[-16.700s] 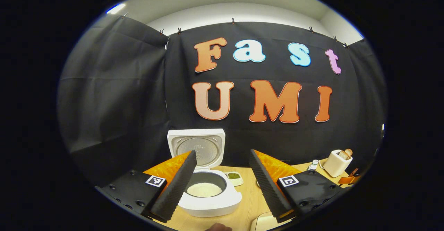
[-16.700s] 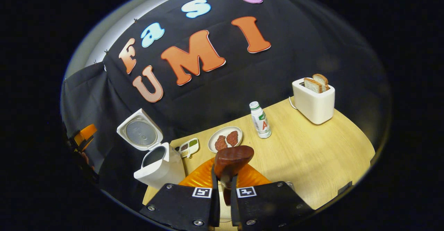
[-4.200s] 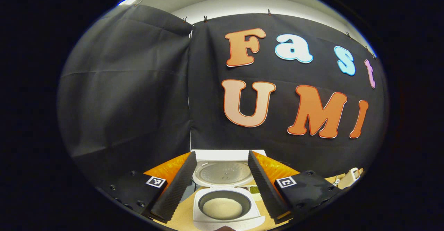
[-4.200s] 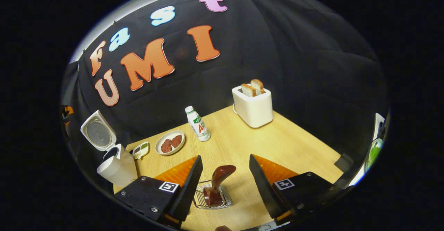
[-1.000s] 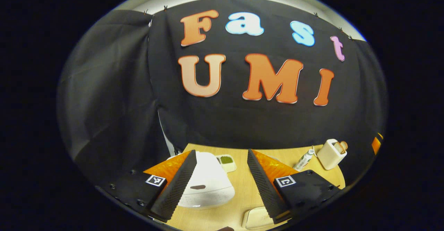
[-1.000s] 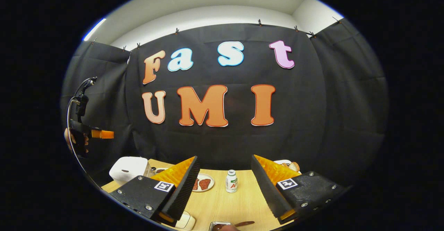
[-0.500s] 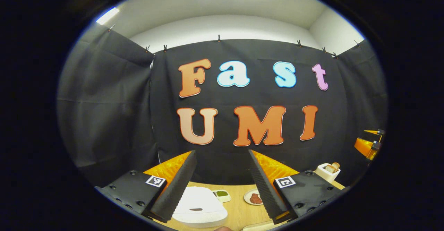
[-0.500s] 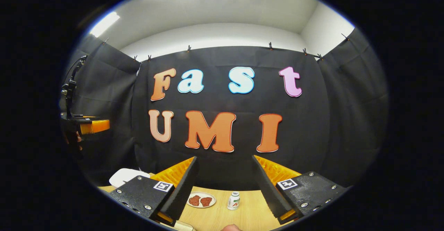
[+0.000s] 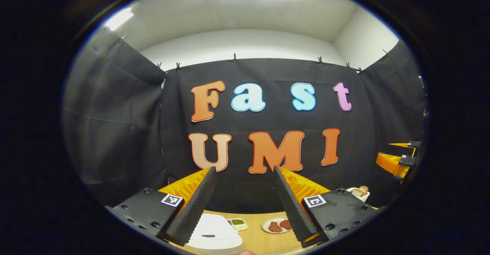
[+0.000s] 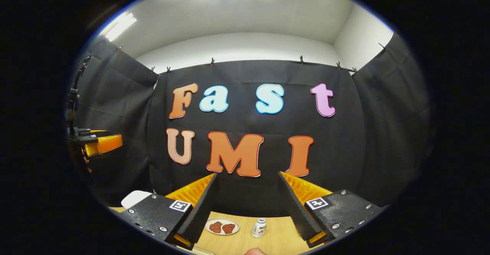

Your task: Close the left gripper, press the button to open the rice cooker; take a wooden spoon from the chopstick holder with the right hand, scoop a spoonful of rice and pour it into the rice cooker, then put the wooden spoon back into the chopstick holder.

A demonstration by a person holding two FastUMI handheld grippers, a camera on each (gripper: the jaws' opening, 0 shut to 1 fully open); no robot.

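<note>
Below both spread, empty claws (left (image 9: 242, 193), right (image 10: 245, 201)), lid-down rice cooker (image 9: 214, 235).

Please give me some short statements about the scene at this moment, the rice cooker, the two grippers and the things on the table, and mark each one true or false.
1. The rice cooker has its lid closed. True.
2. The left gripper holds the wooden spoon. False: its fingers stand apart with nothing between them.
3. The right gripper is open and empty. True.
4. The plate holds two white rolls. False: it carries two reddish-brown pieces.
5. A small bottle stands upright beside the plate on the table. True.
6. The toaster is empty. False: slices of bread stick out of its top.
</note>
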